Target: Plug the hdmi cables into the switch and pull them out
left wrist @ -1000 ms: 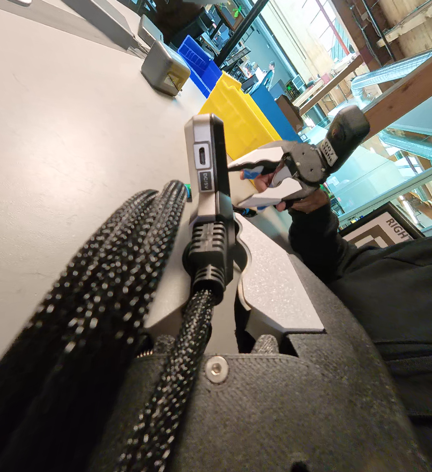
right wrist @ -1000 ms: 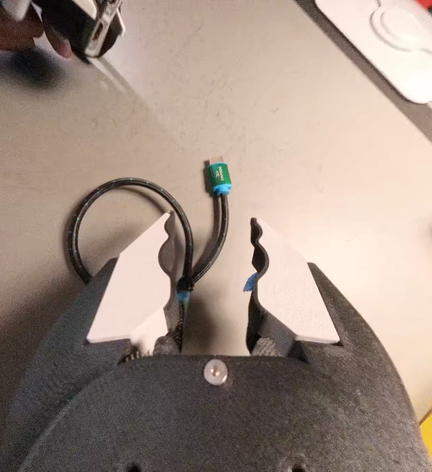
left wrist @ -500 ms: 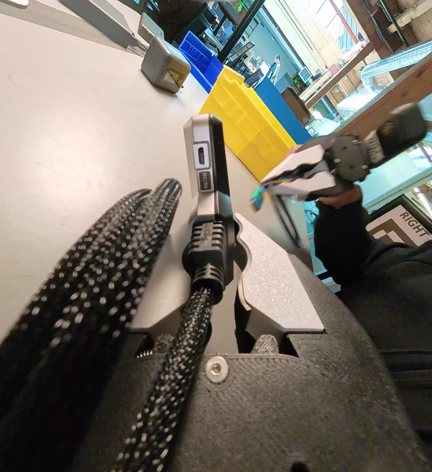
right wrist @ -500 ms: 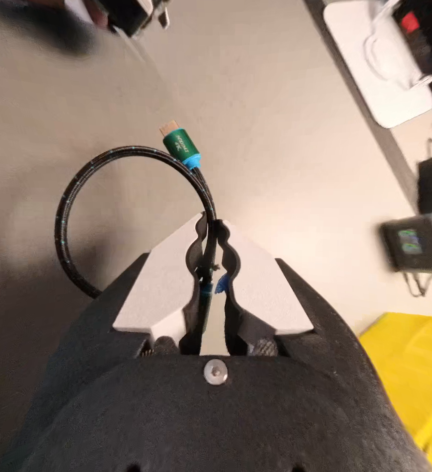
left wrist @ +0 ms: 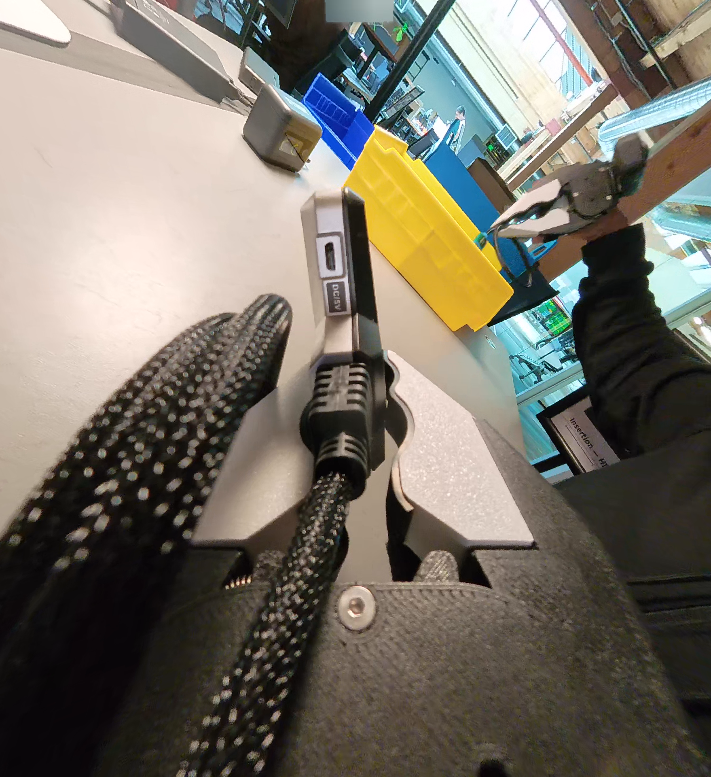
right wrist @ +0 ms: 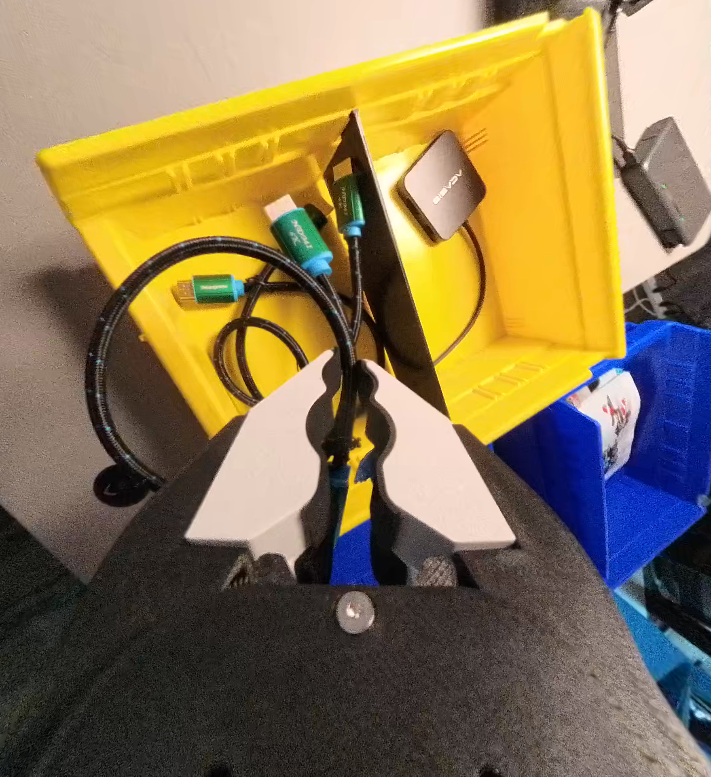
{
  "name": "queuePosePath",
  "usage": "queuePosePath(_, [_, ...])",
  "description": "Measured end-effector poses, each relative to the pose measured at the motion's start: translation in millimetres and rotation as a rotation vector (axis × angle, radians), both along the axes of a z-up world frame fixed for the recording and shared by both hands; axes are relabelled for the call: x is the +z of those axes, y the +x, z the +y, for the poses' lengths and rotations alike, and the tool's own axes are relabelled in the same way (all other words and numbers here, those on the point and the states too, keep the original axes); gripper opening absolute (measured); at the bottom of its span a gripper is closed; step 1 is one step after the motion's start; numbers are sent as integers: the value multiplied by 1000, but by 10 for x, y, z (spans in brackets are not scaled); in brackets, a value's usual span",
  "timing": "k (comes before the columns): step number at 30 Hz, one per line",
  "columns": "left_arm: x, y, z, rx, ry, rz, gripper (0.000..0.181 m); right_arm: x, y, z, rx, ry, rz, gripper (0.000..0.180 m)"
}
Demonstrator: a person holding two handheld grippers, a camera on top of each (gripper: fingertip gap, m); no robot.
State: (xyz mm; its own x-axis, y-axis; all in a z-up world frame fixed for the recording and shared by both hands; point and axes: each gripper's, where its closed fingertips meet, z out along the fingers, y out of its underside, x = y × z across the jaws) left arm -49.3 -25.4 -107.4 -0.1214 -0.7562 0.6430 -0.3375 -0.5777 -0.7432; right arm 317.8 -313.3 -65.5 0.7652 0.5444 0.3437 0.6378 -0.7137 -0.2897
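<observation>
left wrist view skims low along the table (left wrist: 93,210); right wrist view looks down, close; both show the yellow bin (left wrist: 421,235) (right wrist: 555,210).

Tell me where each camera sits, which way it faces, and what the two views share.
Left wrist view: on the left gripper, low over the table, facing the clamped switch; its fingers and a dark sleeve show.
Right wrist view: on the right gripper, looking down into the yellow bin; its fingers grip a braided cable.
Shared: the yellow bin, the blue bin, the right gripper.
</observation>
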Motion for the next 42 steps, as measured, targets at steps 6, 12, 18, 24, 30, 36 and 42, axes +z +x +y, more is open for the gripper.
queuePosePath(6, [-23,36,-8,1,13,-2,22,-732,161,358,80,-124,-168,9])
queuePosePath(12, [-33,34,-45,-19,4,2,22,-728,271,352,18,-105,-218,27])
queuePosePath(18, [-23,13,-221,-101,37,29,21,-168,199,253,-50,29,-215,32])
queuePosePath(24, [-100,9,-585,-235,226,96,21,273,-900,761,91,253,-60,31])
queuePosePath(30, [-142,-37,-842,-340,350,113,19,274,-2519,1367,313,369,251,31])
queuePosePath(36, [-209,-145,-1105,-494,456,107,20,63,-3632,1828,418,376,575,46])
queuePosePath(42, [-217,-222,-1289,-593,521,57,20,-203,-4038,1911,471,256,649,27])
